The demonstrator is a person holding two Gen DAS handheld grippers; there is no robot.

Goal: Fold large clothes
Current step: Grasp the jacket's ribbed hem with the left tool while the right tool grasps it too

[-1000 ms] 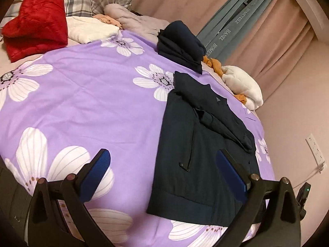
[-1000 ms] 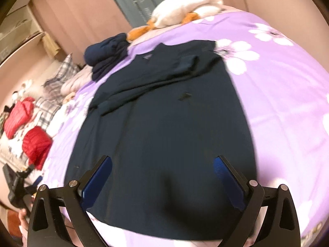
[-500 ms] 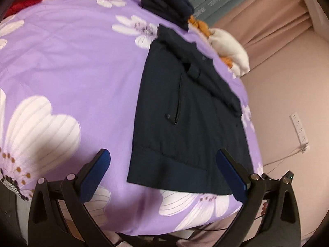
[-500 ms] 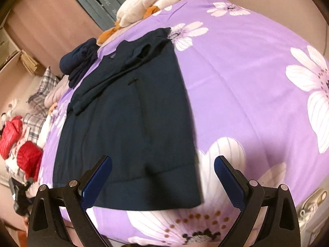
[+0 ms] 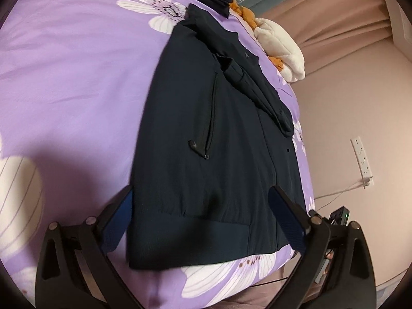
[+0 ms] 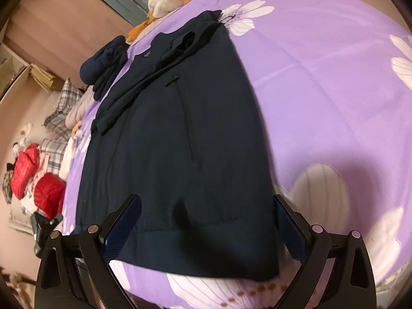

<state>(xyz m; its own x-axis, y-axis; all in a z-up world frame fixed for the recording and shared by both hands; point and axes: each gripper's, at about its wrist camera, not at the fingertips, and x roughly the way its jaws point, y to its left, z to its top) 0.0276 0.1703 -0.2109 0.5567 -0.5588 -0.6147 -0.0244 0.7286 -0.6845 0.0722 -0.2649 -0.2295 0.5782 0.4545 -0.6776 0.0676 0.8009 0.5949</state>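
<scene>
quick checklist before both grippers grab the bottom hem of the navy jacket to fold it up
1. Left gripper open, jaws wide apart: ok.
2. Right gripper open: ok.
3. Navy jacket lying flat on the purple bedspread: ok.
4. Sleeve folded in across the chest, not hanging off the side: ok.
5. Ribbed hem between each gripper's fingers: ok; whether the fingers touch the cloth: cannot tell.
6. Folded navy pile clear of the collar: cannot tell.

Power strip point(image 5: 362, 157) on wall; curtain point(image 5: 322, 18) behind.
</scene>
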